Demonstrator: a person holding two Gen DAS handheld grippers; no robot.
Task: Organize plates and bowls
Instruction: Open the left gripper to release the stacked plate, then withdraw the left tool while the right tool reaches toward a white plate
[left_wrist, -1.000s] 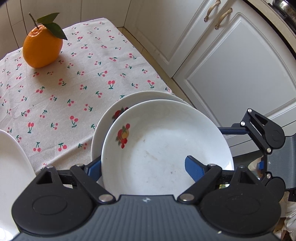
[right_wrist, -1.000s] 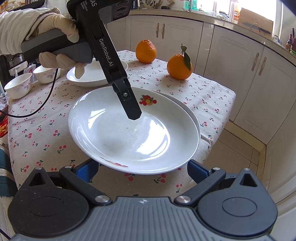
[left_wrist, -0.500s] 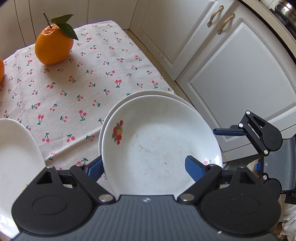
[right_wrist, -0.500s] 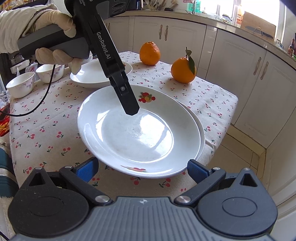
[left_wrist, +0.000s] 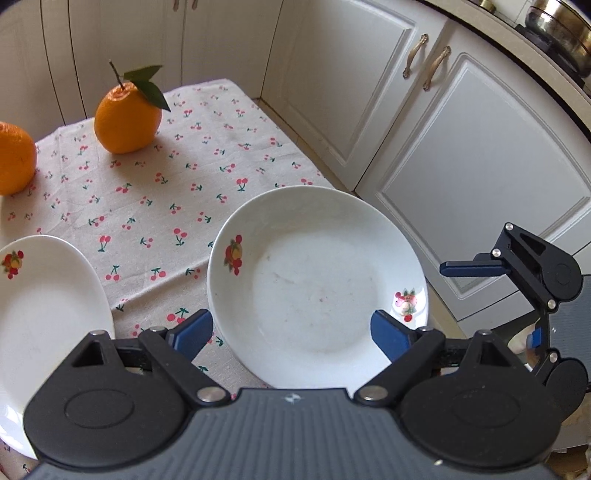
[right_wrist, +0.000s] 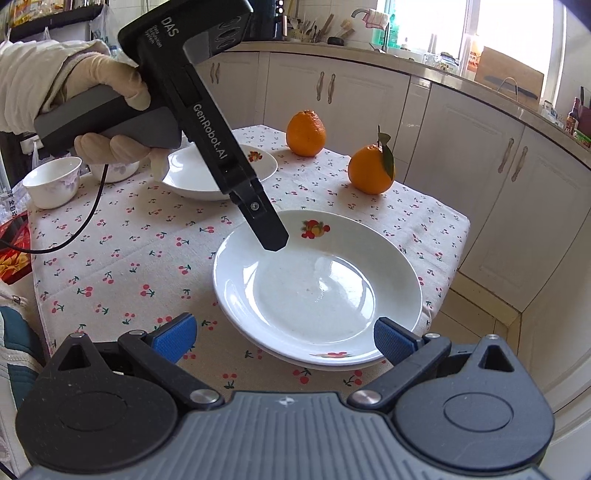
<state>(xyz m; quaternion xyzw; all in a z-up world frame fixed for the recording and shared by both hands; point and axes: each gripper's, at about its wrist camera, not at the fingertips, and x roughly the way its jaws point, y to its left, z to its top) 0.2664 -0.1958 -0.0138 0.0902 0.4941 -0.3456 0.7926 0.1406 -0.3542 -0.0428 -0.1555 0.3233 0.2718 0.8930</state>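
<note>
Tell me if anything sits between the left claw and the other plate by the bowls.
Nothing visible does. The left claw hangs open over the stacked plates, and only bare cherry tablecloth lies between it and the single plate. Both oranges stand off to the side.

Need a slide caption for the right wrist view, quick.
Left hand-held gripper hovers open over stacked white plates on the cherry-print tablecloth, two oranges behind.

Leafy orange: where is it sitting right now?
The leafy orange stands on the tablecloth near the table's far right corner in the right wrist view, right of the plain orange and beyond the stacked plates.
</note>
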